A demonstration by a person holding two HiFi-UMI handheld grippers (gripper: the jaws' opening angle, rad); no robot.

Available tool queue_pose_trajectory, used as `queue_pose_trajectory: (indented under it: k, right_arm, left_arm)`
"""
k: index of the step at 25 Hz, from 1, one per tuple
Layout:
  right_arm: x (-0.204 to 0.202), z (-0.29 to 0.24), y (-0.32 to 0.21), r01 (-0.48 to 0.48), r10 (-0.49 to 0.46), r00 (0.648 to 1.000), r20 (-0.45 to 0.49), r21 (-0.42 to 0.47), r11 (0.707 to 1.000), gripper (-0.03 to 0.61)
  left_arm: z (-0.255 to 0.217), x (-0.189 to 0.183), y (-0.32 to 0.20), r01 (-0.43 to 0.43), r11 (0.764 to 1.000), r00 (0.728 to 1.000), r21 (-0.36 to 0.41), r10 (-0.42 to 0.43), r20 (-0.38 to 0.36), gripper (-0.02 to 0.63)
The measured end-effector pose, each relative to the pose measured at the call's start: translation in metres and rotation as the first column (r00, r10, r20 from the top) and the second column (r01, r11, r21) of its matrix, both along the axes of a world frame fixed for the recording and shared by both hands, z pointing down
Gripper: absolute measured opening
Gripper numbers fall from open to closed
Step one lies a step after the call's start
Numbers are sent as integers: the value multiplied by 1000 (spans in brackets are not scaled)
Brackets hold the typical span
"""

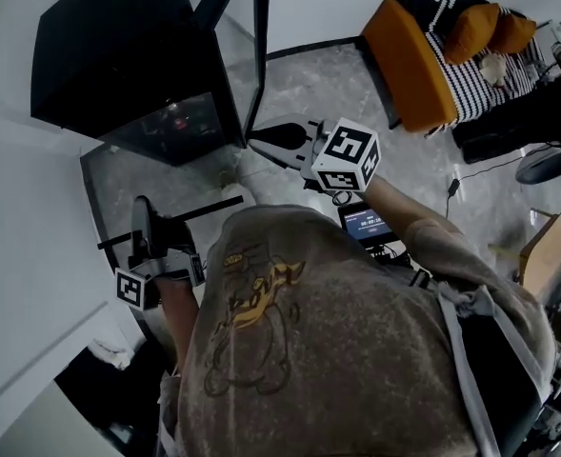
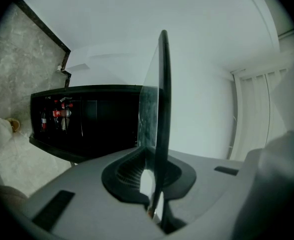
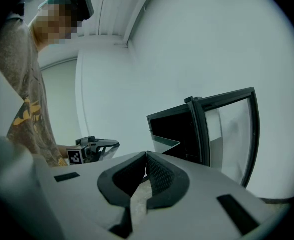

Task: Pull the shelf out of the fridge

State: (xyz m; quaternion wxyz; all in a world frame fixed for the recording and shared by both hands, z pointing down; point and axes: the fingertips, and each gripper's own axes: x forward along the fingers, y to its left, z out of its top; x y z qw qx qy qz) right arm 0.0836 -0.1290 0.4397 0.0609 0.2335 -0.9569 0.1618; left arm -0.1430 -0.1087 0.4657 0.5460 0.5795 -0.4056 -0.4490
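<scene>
- Plainly, the shelf (image 2: pixel 162 84) is already clear of the fridge (image 1: pixel 118 65): it is a thin glass pane with a dark rim, pinched by one edge in the left hand-held gripper (image 2: pixel 154 171), whose jaws stand narrow and closed on it
- Seen from the head view, its dark edge runs across the person's front, from low at the picture's left, through the left hand-held gripper, and up toward the right; the fridge lies beyond it, well apart
- In the left gripper view the pane rises edge-on straight out from between the jaws, and the fridge's dark inside, with bottles (image 2: pixel 59 115) in it, lies off to the pane's left
- The right hand-held gripper (image 3: pixel 147 159) has its jaws together on nothing; it points toward the open fridge door (image 3: pixel 226 129), is the nearer of the two to the fridge, and sits near the pane's free end without touching it
- My judgement: with only one edge gripped, most of the pane hangs out beyond the hold, so the coming move turns on keeping that long edge clear of the door, and the free right hand-held gripper is best placed to steady the far end
</scene>
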Motion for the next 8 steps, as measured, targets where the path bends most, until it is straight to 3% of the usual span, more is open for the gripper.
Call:
queue_pose_trajectory:
  k: [8]
  right_arm:
    - [3, -7, -10, 16, -16, 1000, 12, 3, 1000, 21]
  left_arm:
    - [13, -3, 3, 34, 999, 999, 3, -33, -14, 20]
